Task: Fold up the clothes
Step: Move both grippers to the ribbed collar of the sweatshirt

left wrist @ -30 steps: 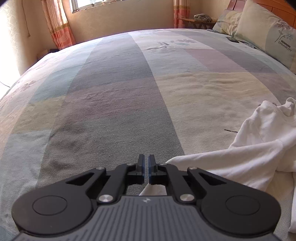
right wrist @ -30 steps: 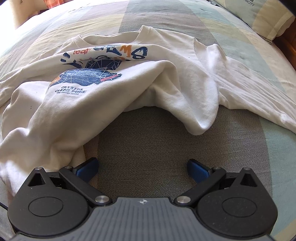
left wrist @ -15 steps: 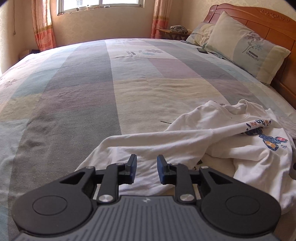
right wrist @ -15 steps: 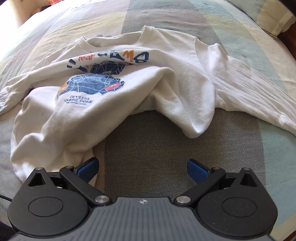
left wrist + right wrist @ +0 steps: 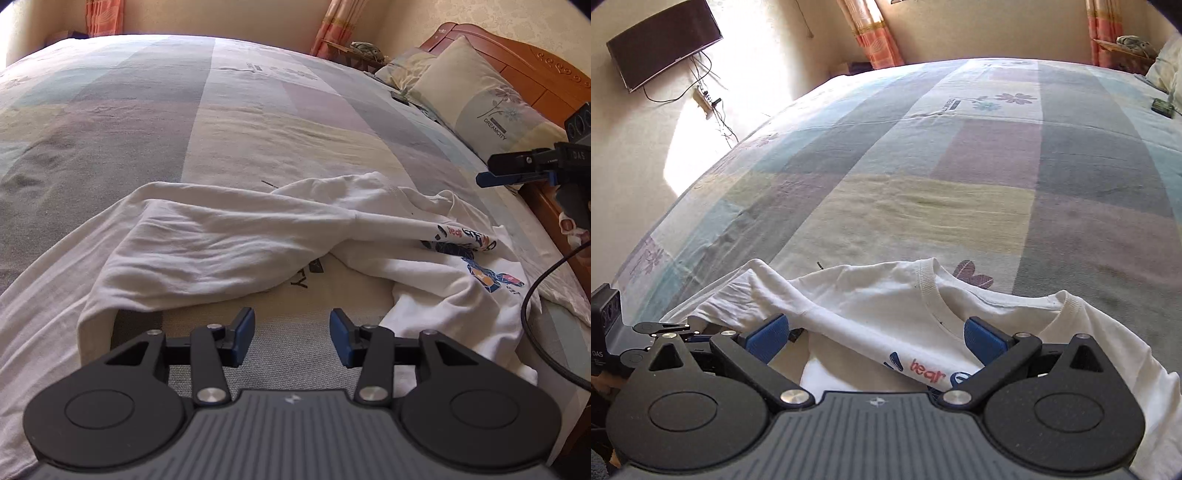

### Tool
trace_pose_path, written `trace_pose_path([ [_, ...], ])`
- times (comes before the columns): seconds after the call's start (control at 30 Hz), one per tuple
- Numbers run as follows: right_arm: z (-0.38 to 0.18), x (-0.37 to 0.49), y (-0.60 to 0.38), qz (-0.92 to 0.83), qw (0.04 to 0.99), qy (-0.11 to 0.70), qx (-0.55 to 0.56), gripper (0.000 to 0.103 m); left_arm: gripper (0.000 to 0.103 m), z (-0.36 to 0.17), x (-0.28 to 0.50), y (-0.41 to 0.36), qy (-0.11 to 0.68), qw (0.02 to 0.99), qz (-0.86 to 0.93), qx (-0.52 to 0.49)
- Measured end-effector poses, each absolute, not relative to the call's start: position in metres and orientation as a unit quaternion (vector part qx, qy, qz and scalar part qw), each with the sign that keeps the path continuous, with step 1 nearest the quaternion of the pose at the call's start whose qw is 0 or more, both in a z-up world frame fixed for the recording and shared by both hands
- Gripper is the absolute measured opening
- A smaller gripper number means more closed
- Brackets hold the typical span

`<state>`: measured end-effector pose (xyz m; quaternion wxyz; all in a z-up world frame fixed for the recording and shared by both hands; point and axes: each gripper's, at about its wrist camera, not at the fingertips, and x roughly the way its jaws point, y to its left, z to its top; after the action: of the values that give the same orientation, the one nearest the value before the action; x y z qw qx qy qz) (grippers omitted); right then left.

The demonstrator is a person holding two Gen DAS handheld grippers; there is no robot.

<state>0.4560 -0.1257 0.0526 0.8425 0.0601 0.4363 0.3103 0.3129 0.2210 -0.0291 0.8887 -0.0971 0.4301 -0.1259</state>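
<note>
A crumpled white long-sleeved shirt (image 5: pixel 229 240) with a blue, orange and red print (image 5: pixel 480 273) lies on the bed. My left gripper (image 5: pixel 291 334) is open, low over the bedspread just short of the shirt's bunched fabric, nothing between its blue pads. My right gripper (image 5: pixel 875 339) is open above the shirt (image 5: pixel 879 302), near its collar (image 5: pixel 934 291) and the red "bear" lettering (image 5: pixel 925 367); a folded ridge of cloth runs between its fingers. The right gripper also shows in the left wrist view at the far right edge (image 5: pixel 491 177), above the shirt.
The patchwork bedspread (image 5: pixel 240 122) stretches away behind the shirt. Pillows (image 5: pixel 476 99) and a wooden headboard (image 5: pixel 524 70) stand at the right. A black cable (image 5: pixel 535 295) hangs at the right. A wall television (image 5: pixel 665 40) and curtains (image 5: pixel 871 33) are beyond the bed.
My left gripper has opened from shut and swung right toward the shirt. My right gripper has tilted up and moved in over the collar, staying open.
</note>
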Motion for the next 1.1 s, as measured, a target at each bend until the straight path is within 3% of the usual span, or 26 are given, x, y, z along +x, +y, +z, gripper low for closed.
trace_pose_path([
  [0.63, -0.040, 0.619, -0.113, 0.405, 0.747, 0.516, 0.106, 0.103, 0.057, -0.034, 0.319, 0.222, 0.454, 0.879, -0.065, -0.127],
  [0.83, -0.025, 0.580, -0.118, 0.425, 0.758, 0.480, 0.119, 0.103, 0.060, 0.007, 0.370, 0.223, 0.406, 0.896, -0.144, -0.112],
  [1.1, -0.024, 0.489, -0.115, 0.444, 0.752, 0.469, 0.131, 0.103, 0.060, -0.011, 0.492, 0.181, 0.434, 0.862, -0.251, -0.074],
])
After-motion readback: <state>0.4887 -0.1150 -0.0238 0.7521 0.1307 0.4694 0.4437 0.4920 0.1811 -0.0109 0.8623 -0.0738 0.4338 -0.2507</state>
